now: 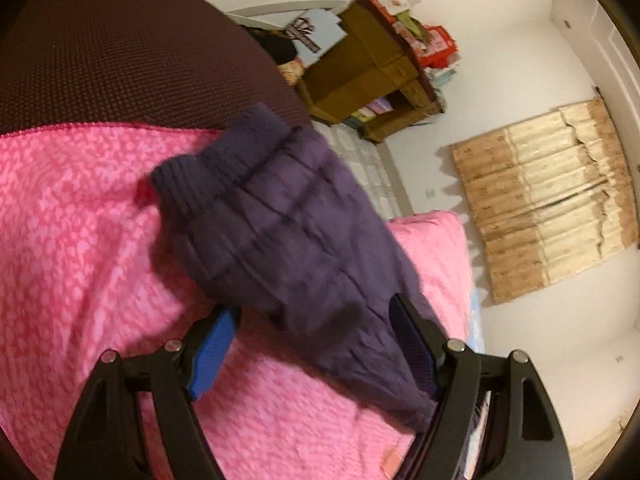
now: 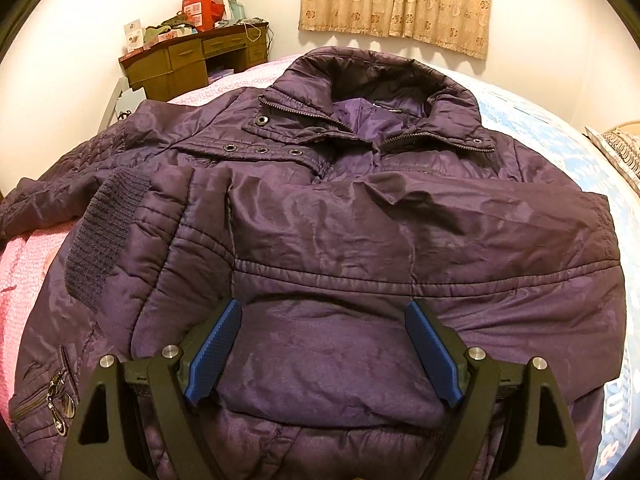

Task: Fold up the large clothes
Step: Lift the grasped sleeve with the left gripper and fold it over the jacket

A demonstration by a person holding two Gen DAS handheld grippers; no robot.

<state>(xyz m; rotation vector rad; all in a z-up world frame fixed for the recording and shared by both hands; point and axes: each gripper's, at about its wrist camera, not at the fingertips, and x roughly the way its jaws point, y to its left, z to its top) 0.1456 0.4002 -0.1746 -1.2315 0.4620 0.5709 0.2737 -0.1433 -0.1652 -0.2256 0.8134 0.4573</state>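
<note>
A big purple jacket [image 2: 340,216] lies flat on the bed [image 2: 24,264], front side up. Its collar [image 2: 376,80] points to the far end of the bed, toward the curtain [image 2: 396,4] on the wall. One sleeve [image 2: 248,216] is already laid across the jacket's chest, and its knit cuff [image 2: 108,236] rests near the jacket's left edge. That sleeve is tucked in so the jacket gets narrower and easier to fold.

The right gripper [image 2: 324,350] hangs just above the lower part of the jacket, below the folded sleeve. Its two blue pads [image 2: 214,354] stand wide apart and do not pinch anything. A puffy bit of the jacket sits between them, so it looks ready to grab the bottom edge and lift it up toward the collar.

The left gripper [image 1: 316,352] is off to the jacket's side, over the pink blanket [image 1: 80,240]. The other sleeve [image 1: 288,224] runs between its fingers, cuff end [image 1: 224,152] sticking out ahead. The fingers are set wide, and the thick sleeve fills the space. I cannot tell if they squeeze it or just carry it. I think this sleeve is being brought over to lie on the jacket's chest too.
</note>
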